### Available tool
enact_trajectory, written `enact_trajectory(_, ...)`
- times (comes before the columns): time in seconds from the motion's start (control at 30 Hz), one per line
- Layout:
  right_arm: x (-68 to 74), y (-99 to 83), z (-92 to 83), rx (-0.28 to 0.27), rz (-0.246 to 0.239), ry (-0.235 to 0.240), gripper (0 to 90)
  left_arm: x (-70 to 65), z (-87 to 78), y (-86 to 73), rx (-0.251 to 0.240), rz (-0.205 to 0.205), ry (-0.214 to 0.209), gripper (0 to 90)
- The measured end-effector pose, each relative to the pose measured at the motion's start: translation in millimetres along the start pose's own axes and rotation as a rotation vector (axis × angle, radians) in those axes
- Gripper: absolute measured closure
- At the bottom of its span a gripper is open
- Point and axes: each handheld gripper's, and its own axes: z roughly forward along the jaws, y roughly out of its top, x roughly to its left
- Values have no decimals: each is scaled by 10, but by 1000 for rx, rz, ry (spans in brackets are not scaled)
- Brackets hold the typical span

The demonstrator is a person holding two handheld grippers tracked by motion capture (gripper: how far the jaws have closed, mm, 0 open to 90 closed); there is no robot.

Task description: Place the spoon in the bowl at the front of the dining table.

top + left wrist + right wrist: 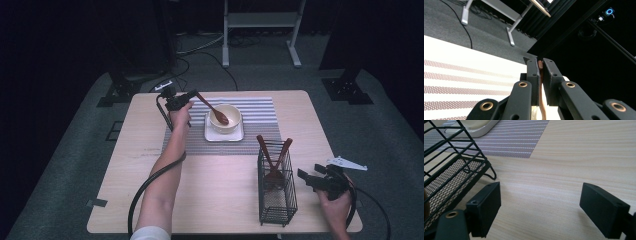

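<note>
My left gripper (pixel 192 95) is shut on the handle of a brown wooden spoon (pixel 212 110), whose head rests in the cream bowl (pixel 231 118). That bowl sits on a white square plate (pixel 237 136) on the striped placemat (pixel 260 107). In the left gripper view the spoon handle (pixel 540 65) is pinched between the two black jaws of the left gripper (pixel 540 72). My right gripper (pixel 306 178) stands open near the table's right front edge, beside a black wire caddy (pixel 276 197) that holds brown wooden utensils (pixel 274 155). In the right gripper view the right gripper (pixel 540 210) has bare table between its jaws.
The light wooden table (pixel 220 200) has bare room at its front left. The wire caddy (pixel 446 162) stands just left of my right gripper's jaws. Beyond the table lie cables and a white metal frame (pixel 260 22) on grey carpet.
</note>
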Motion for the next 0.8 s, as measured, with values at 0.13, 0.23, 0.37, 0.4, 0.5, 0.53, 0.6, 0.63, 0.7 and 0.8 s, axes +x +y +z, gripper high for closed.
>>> enact_trajectory(0.13, 1, 0, 0, -1, -1, 0, 161, 8, 8, -20, 3, -4, 1, 841)
enact_trajectory(0.23, 0, 0, 1, -2, -3, 0, 161, 13, 22, -43, 7, -8, -3, 841)
enact_trajectory(0.37, 1, -1, -1, -1, -2, 0, 161, 16, 49, -80, 13, -13, -6, 842)
enact_trajectory(0.4, 1, -1, -1, -1, -2, 0, 161, 18, 54, -87, 12, -15, -6, 842)
enact_trajectory(0.5, 0, -1, 0, -2, -4, 1, 161, 26, 62, -118, 14, -27, -10, 842)
enact_trajectory(0.53, -1, -1, -1, -2, -4, 1, 161, 29, 62, -126, 14, -29, -10, 842)
enact_trajectory(0.6, 0, -1, -1, -3, -4, 0, 161, 32, 64, -142, 14, -35, -12, 841)
enact_trajectory(0.63, 2, -1, -2, -2, -3, 0, 161, 32, 64, -142, 14, -35, -12, 841)
enact_trajectory(0.7, 2, -1, -2, -2, -3, 0, 161, 36, 63, -149, 16, -35, -11, 839)
enact_trajectory(0.8, 2, -1, -1, -2, -3, 0, 161, 66, 59, -168, 19, -45, -6, 835)
